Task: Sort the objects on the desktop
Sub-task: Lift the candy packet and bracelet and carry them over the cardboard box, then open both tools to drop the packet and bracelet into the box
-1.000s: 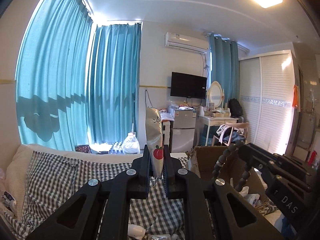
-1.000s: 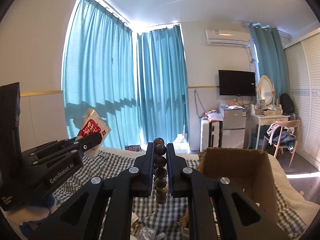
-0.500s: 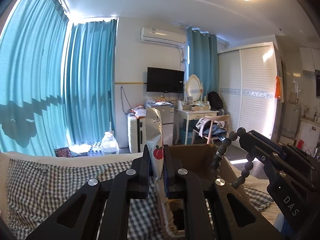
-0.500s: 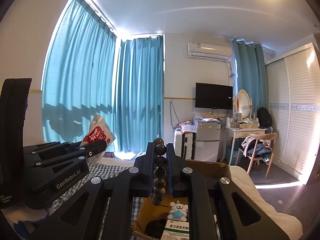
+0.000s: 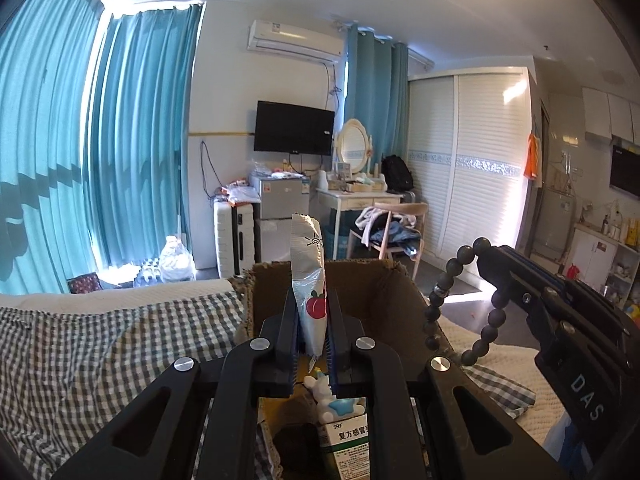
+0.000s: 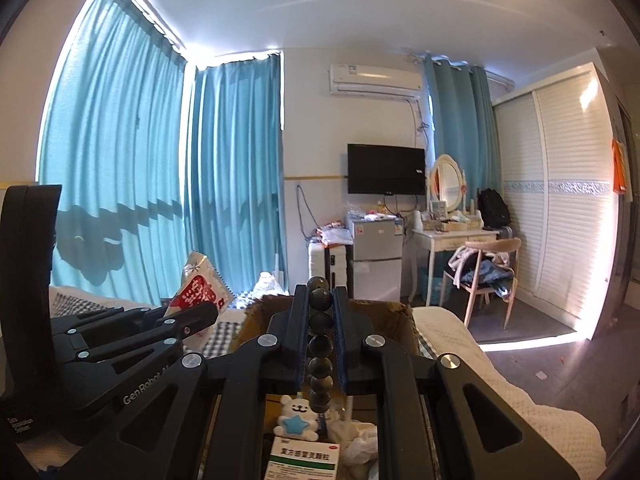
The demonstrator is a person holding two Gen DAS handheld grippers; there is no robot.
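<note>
Two loads in hand, neither dropped yet.

Left wrist view: my left gripper (image 5: pixel 312 320) has its jaws clenched on a silvery snack packet with a red apple print (image 5: pixel 310 280), held upright over the open brown cardboard box (image 5: pixel 372 280) on the checked bedspread (image 5: pixel 100 344).

Right wrist view: my right gripper (image 6: pixel 320 320) jaws clamp a string of dark round beads (image 6: pixel 320 344) above the same box. Inside already: white bear toy with blue star (image 6: pixel 298 420), green-and-white medicine carton (image 6: pixel 304 456). Release remains.
</note>
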